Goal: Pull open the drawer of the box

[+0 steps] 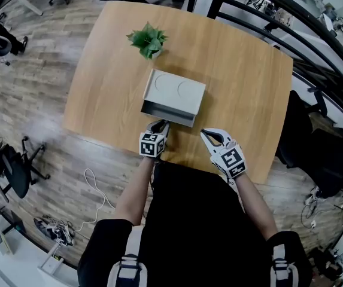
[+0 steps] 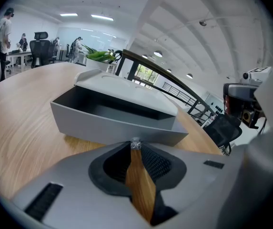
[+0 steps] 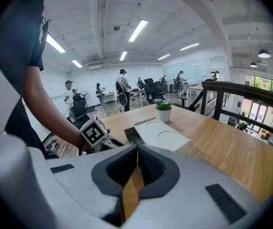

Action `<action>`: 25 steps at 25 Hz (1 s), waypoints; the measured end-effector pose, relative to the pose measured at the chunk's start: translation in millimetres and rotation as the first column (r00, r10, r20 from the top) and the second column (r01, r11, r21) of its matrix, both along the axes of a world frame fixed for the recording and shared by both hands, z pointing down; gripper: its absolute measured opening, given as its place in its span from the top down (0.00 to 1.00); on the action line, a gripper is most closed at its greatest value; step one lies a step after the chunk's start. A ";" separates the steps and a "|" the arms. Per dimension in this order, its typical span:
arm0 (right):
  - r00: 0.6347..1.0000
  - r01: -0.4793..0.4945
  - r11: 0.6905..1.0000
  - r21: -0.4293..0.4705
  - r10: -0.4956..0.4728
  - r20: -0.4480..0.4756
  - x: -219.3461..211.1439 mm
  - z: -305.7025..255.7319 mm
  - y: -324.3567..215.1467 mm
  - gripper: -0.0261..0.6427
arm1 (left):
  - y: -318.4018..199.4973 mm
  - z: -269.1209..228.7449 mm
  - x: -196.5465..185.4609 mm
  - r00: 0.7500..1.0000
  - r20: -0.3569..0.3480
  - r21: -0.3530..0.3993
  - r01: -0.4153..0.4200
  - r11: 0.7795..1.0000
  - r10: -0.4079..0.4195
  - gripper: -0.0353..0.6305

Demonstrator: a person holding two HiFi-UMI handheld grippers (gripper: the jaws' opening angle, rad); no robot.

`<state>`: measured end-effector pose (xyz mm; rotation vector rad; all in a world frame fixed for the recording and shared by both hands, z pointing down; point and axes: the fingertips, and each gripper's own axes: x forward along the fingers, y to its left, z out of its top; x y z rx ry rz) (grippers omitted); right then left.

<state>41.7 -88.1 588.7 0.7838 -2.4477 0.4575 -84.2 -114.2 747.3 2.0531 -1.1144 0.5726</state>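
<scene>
Pale wood of the table (image 1: 243, 88) fills the middle of the head view, and the grey box (image 1: 177, 91) sits at its centre, its lid marked with two shallow round recesses. Its drawer (image 1: 166, 116) stands pulled out toward the lower edge of the frame, with the dark inside open to view.

My left tongs (image 1: 160, 126) are right at the drawer's front wall, just left of its middle. In the left gripper view the tips are pressed in on a small silvery knob (image 2: 135, 143) against that grey front, pinching it.

My right tongs (image 1: 206, 134) hover over bare wood to the lower right of the drawer's corner, near the box but apart from it. In the right gripper view their jaws are pressed together with nothing between them, and the box lies beyond them at mid-frame.

A small potted plant (image 1: 148, 40) stands behind the box, toward the upper left of the table. An office chair (image 1: 12, 166) sits on the floor at the lower left.
</scene>
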 end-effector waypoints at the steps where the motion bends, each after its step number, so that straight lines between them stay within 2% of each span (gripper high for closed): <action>1: 1.000 0.002 1.000 0.002 -0.002 -0.001 0.7 0.2 0.4 0.92 | 0.7 0.5 -0.2 1.000 0.002 0.000 0.000 1.000 0.000 0.82; 25: 1.000 0.000 1.000 0.030 0.000 0.006 10.9 -4.9 21.0 0.92 | 29.7 3.4 -10.0 0.998 0.044 0.003 0.034 0.999 -0.034 0.82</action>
